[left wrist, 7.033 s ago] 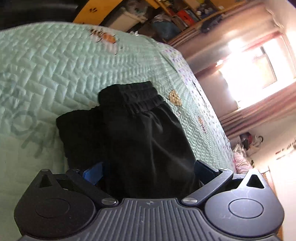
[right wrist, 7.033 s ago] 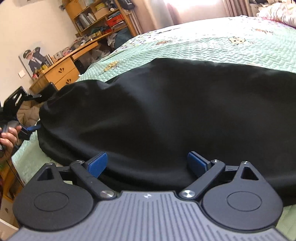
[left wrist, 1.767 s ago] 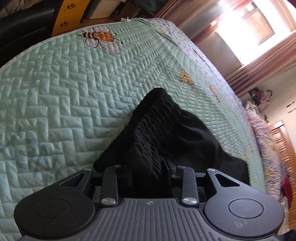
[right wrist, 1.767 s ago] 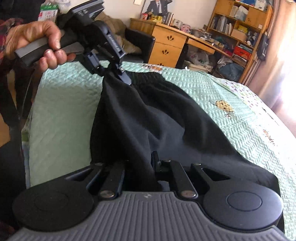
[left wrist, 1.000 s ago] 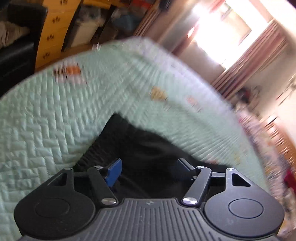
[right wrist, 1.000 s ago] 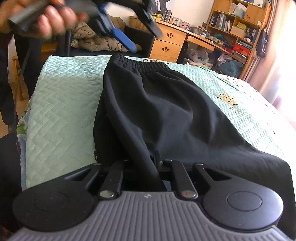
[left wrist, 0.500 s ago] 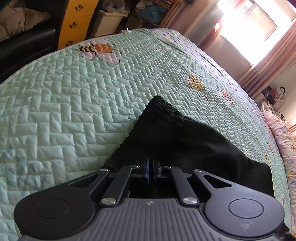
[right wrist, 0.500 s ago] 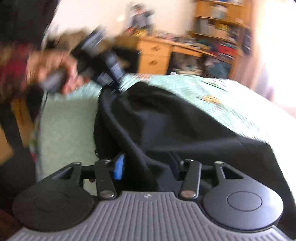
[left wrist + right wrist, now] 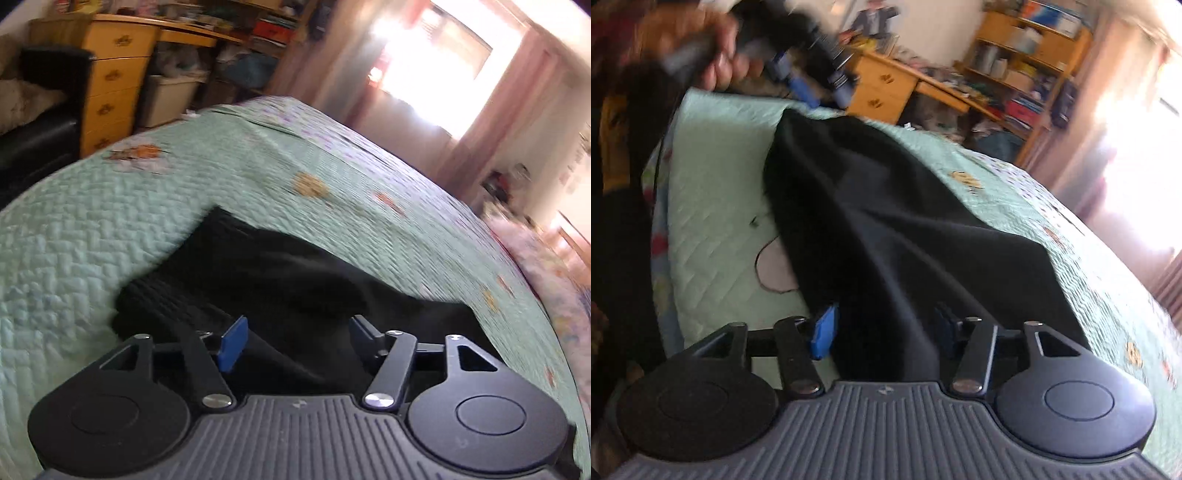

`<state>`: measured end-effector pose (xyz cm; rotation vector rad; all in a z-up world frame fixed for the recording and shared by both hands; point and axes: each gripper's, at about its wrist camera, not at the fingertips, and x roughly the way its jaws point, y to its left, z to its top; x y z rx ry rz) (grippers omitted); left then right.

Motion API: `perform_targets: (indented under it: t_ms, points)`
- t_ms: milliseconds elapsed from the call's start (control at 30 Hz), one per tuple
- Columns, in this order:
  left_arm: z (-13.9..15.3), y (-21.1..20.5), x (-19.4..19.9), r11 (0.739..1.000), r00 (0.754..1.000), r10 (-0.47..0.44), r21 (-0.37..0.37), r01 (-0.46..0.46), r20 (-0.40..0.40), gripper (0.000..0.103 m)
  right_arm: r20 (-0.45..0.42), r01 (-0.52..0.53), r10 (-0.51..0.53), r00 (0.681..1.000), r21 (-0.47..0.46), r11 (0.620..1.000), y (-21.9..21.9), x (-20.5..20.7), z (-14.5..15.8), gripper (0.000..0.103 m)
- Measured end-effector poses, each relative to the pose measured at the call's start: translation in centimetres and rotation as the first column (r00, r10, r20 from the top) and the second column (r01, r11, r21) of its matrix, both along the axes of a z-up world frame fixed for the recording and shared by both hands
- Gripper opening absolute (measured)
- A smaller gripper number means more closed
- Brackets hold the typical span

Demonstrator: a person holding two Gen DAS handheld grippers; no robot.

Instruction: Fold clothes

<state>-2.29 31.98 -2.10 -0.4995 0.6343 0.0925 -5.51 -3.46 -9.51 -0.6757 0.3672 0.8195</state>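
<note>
Black trousers (image 9: 280, 280) lie on the green quilted bedspread (image 9: 92, 229), with the ribbed waistband (image 9: 159, 295) towards the left in the left wrist view. My left gripper (image 9: 297, 338) hovers over the waistband end, its jaws opening; cloth lies beneath, unpressed. In the right wrist view the trousers (image 9: 894, 206) stretch away from me. A ridge of cloth runs between the blue pads (image 9: 823, 332) of my right gripper (image 9: 884, 330); its jaws are closing but stand apart. A hand (image 9: 716, 55) holds the blurred left gripper (image 9: 812, 88) above the far end.
The bed's edge (image 9: 665, 177) runs along the left, where the person stands. A yellow chest of drawers (image 9: 110, 92), a black armchair (image 9: 40, 122) and crowded shelves (image 9: 1027, 55) stand beyond the bed. A bright curtained window (image 9: 436, 74) is at the far side.
My left gripper was shut at the waistband half a second ago; it has let go and drawn back. My right gripper, shut on a fold a second ago, now stands apart around it.
</note>
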Motion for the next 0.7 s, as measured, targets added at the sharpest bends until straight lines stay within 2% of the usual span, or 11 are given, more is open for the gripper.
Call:
perform_targets:
  t_ms: [67, 133, 267, 500, 600, 700]
  points:
    - [0.2, -1.9, -0.4, 0.999, 0.999, -0.049, -0.001, 0.049, -0.003, 0.069, 0.06, 0.004, -0.001, 0.998, -0.046, 0.999, 0.8, 0.0, -0.9, 0.052]
    - [-0.3, -3.3, -0.4, 0.996, 0.996, -0.089, -0.029, 0.089, -0.013, 0.07, 0.079, 0.005, 0.001, 0.997, -0.068, 0.998, 1.3, 0.0, -1.4, 0.052]
    - [-1.6, -5.8, 0.0, 0.988, 0.989, -0.144, -0.061, 0.141, -0.043, 0.074, 0.171, 0.026, -0.007, 0.985, -0.109, 0.994, 1.0, -1.0, -1.5, 0.053]
    - [-4.0, -8.3, 0.7, 0.979, 0.977, -0.189, -0.091, 0.18, -0.098, 0.076, 0.21, 0.12, -0.093, 0.973, -0.12, 0.986, -0.2, -0.5, -1.3, 0.053]
    - [-4.3, -8.8, 1.0, 0.978, 0.976, -0.191, -0.1, 0.181, -0.106, 0.078, 0.168, 0.078, -0.059, 0.984, -0.107, 0.991, 0.3, -0.2, -1.3, 0.053]
    - [-4.4, -8.5, 1.2, 0.978, 0.976, -0.186, -0.112, 0.173, -0.113, 0.079, 0.257, 0.072, -0.029, 0.966, -0.161, 0.984, 1.5, -0.4, -2.3, 0.053]
